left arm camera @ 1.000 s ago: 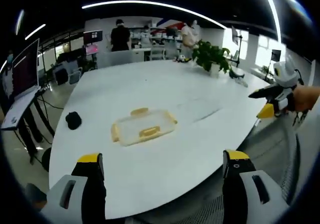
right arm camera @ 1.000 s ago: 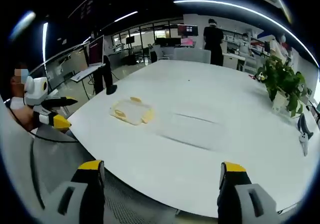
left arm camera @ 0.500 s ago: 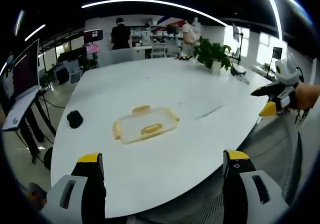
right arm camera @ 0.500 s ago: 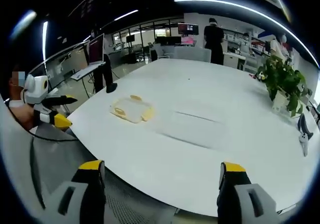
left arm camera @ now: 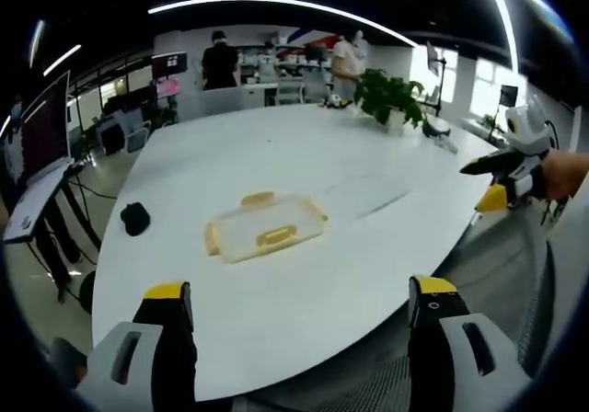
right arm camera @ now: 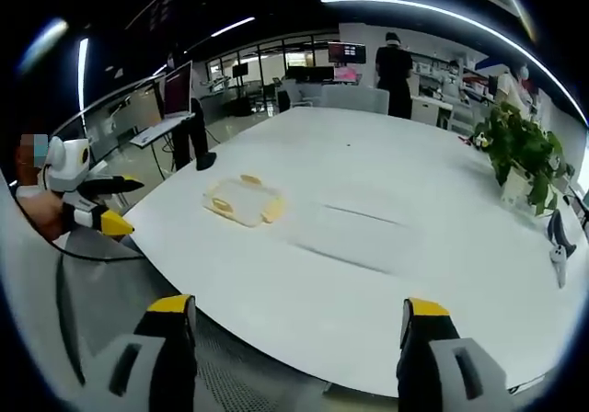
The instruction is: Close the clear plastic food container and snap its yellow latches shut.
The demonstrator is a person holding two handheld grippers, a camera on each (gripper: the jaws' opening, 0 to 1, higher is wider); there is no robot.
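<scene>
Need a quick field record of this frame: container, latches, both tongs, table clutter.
container: clear food container, flat on white table, lid on
latches: yellow latches visible; snapped or not, can't tell
left tongs: open, short of the table edge, holding nothing
right tongs: open, holding nothing, off the table
clutter: small black object, potted plant

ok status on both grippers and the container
Left gripper and right gripper open, off the table. Clear plastic food container with yellow latches untouched on white table. Small black object well aside.
</scene>
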